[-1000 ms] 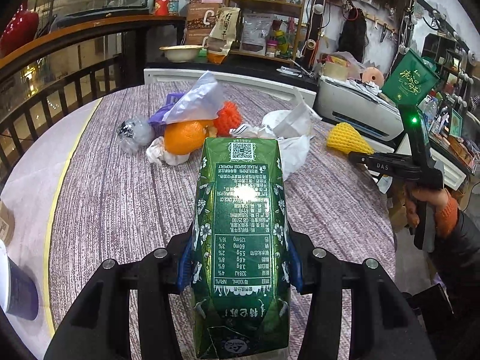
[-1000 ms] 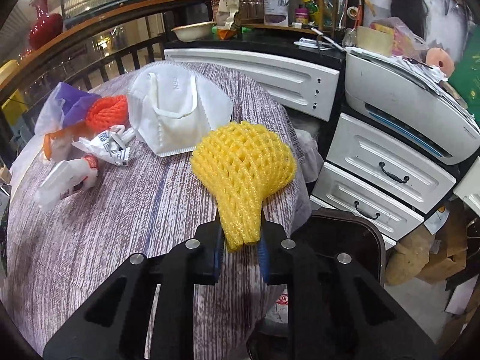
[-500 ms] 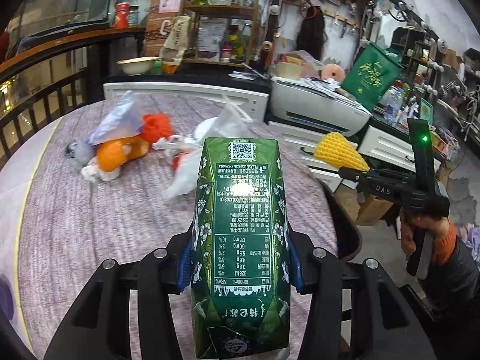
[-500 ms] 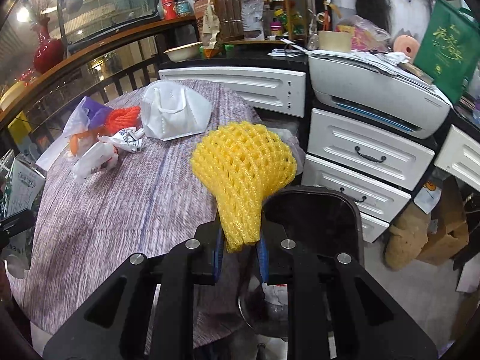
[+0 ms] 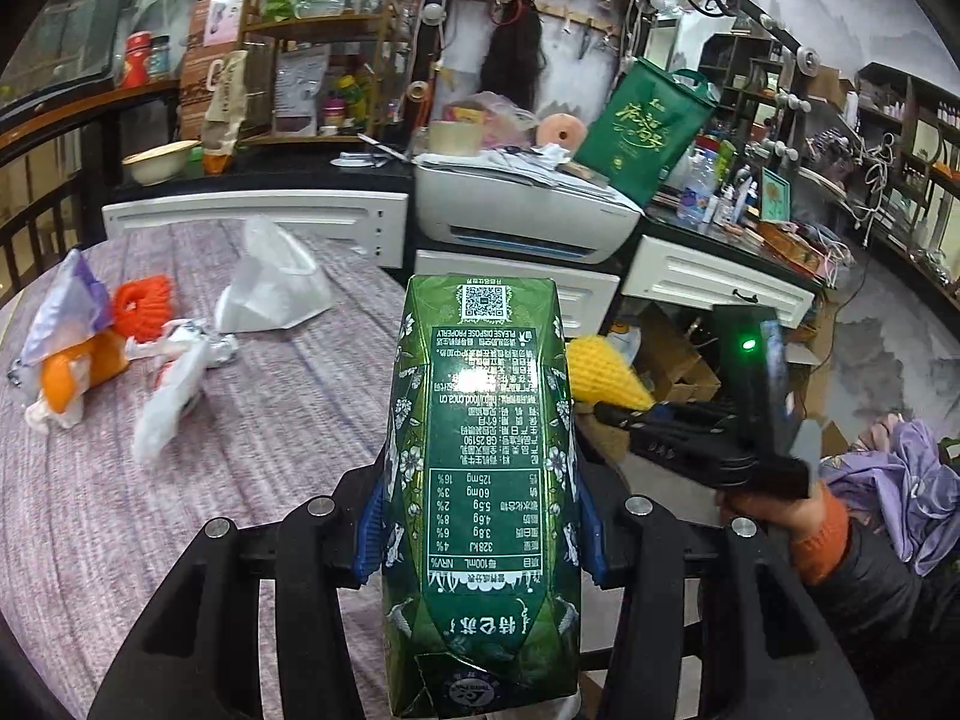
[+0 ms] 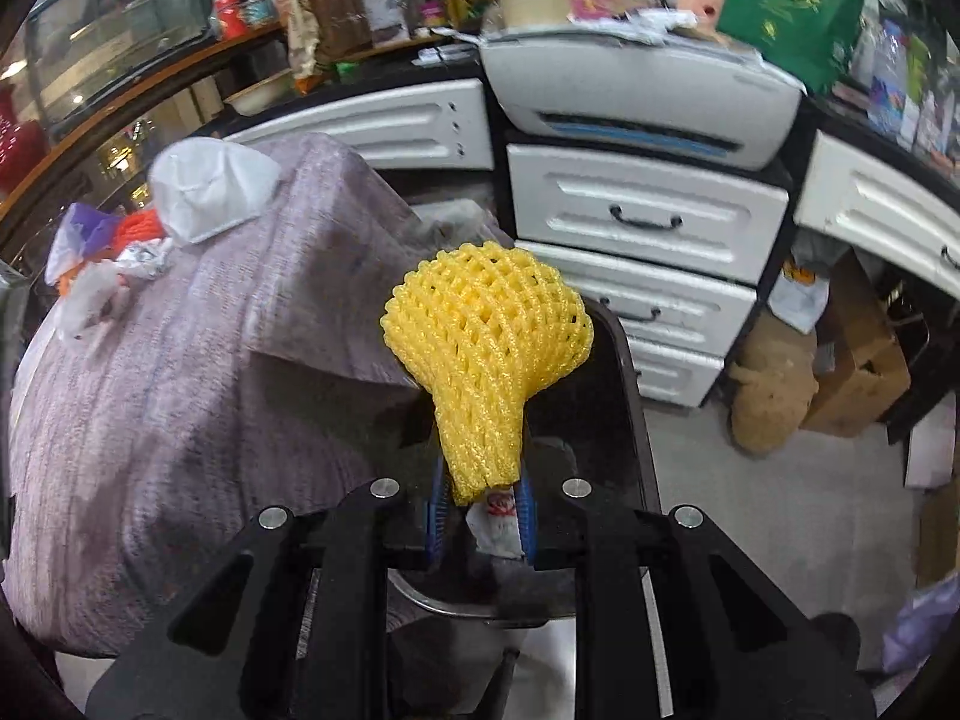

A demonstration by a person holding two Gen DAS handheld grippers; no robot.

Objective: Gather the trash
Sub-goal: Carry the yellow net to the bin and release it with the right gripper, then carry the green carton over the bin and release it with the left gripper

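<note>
My left gripper (image 5: 480,531) is shut on a green drink carton (image 5: 483,480) and holds it above the table's right edge. My right gripper (image 6: 480,507) is shut on a yellow foam fruit net (image 6: 486,348) and holds it over a dark trash bin (image 6: 618,420) beside the table. The right gripper and the net (image 5: 606,375) also show in the left wrist view, to the right of the carton. On the table (image 5: 180,450) lie a white mask (image 5: 270,294), an orange net (image 5: 144,306), crumpled wrappers (image 5: 174,384) and an orange (image 5: 66,375).
White drawers (image 6: 642,222) and a printer (image 6: 636,90) stand behind the bin. Cardboard boxes (image 6: 852,360) and a sack sit on the floor at the right. A green bag (image 5: 648,132) and cluttered shelves fill the back. A wooden railing runs at the far left.
Both grippers have swung right, off the table toward the bin. The yellow net now hangs over the bin's opening. The carton has moved to the table's right edge.
</note>
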